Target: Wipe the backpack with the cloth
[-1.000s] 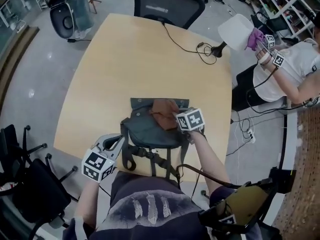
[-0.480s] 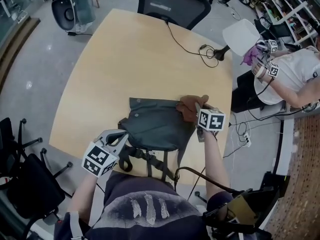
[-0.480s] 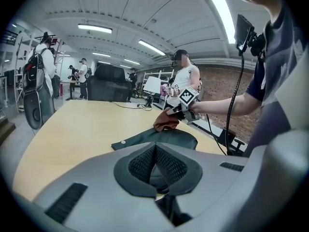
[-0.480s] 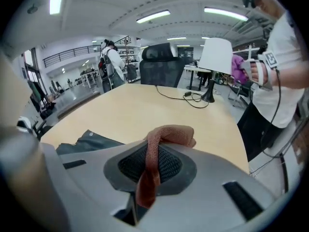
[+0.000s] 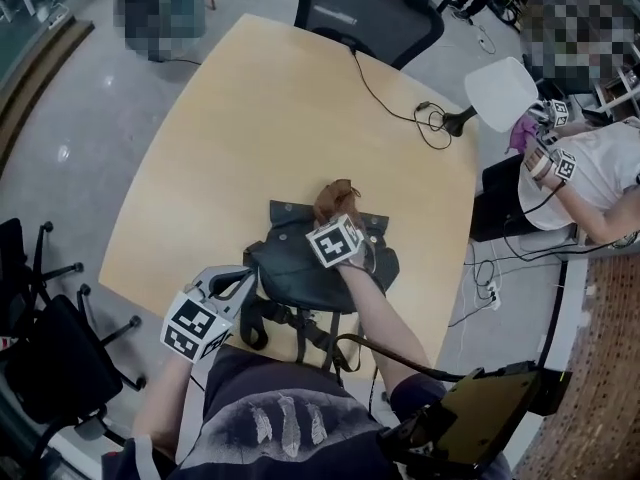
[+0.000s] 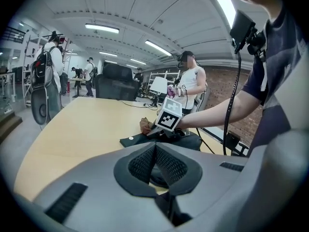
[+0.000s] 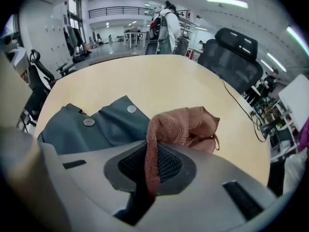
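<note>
A dark grey-green backpack lies flat at the near edge of the wooden table, its straps hanging over the edge toward me. My right gripper is shut on a brown cloth, which rests on the backpack's far top edge at the middle. In the right gripper view the cloth bunches out beyond the jaws, over the backpack's snap-buttoned flap. My left gripper sits at the backpack's near left corner; its jaws are closed with dark fabric pinched between them.
A black office chair stands at the table's far side. A black cable runs to a white lamp at the right edge. Another person sits to the right, and black chairs stand at my left.
My right gripper swept the cloth out to the backpack's right edge and has now come back left to the top middle. The left gripper has stayed at the left corner.
</note>
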